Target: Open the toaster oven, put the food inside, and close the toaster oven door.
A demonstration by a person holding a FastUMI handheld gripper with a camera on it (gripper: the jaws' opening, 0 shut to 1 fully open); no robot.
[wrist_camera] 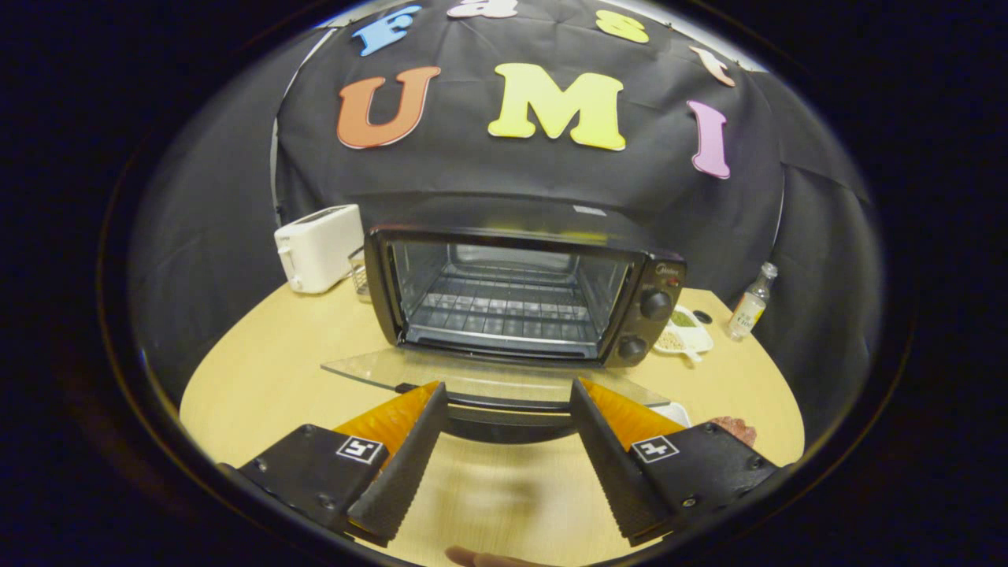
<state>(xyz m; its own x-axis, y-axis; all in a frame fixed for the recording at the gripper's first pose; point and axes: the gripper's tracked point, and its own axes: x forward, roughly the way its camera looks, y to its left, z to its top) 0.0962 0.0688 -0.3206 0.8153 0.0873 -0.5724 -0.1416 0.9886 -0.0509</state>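
Nearest to us, a fingertip [482,558] is peeking in at the bottom, below our gripper [508,391], whose two fingers are standing wide apart and gripping nothing. Between the tips, we are seeing the dark handle [508,415] along the front edge of the toaster oven's glass door [409,367], which is lying folded down flat toward us, just ahead of the fingers and over the wooden table [260,378]. Beyond the door, the toaster oven [524,295] is standing open, showing a wire rack [504,309] with nothing resting on it, and two knobs [655,305] are sitting on its right panel. Beside the right finger, we are catching a reddish lump on a white plate [672,410], probably the food [736,429], though little of it is showing. Left of the oven a white toaster [319,246] is standing, with a small wire basket [361,276] tucked between them. To the right, a white dish [683,335] is holding green and pale contents, and a small glass bottle [752,303] is standing near it.
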